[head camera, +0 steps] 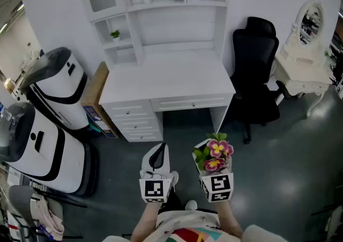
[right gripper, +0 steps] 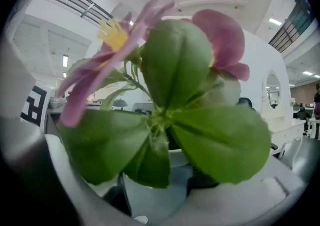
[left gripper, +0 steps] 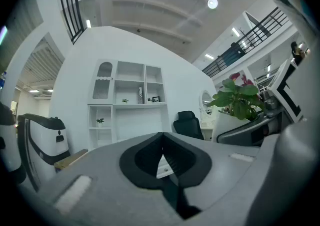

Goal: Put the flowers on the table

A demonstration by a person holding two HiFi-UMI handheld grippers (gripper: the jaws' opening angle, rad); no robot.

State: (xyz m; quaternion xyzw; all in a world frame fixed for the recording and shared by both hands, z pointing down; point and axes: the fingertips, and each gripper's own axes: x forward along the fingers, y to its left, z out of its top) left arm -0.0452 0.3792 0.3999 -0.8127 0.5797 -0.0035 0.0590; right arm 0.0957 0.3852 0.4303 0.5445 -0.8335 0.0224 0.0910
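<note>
- The right gripper (head camera: 215, 175) is holding the flowers (head camera: 215, 152) by their white pot (right gripper: 152, 197), with its jaws set wide and pressing on the pot's sides.
- The flowers are staying off the ground over the grey floor (head camera: 289, 160), at 5 o'clock in the head view.
- In the right gripper view, green leaves and pink blooms are filling most of the frame, with the pot sitting between the jaws.
- The left gripper (head camera: 157, 159) is hovering just beside the flowers at their 9 o'clock, its jaws pressed together on nothing.
- The white table (head camera: 166, 82) is standing at 12 o'clock from both grippers, well apart from the flowers.
- A black chair (head camera: 257, 74) is standing at 2 o'clock.
</note>
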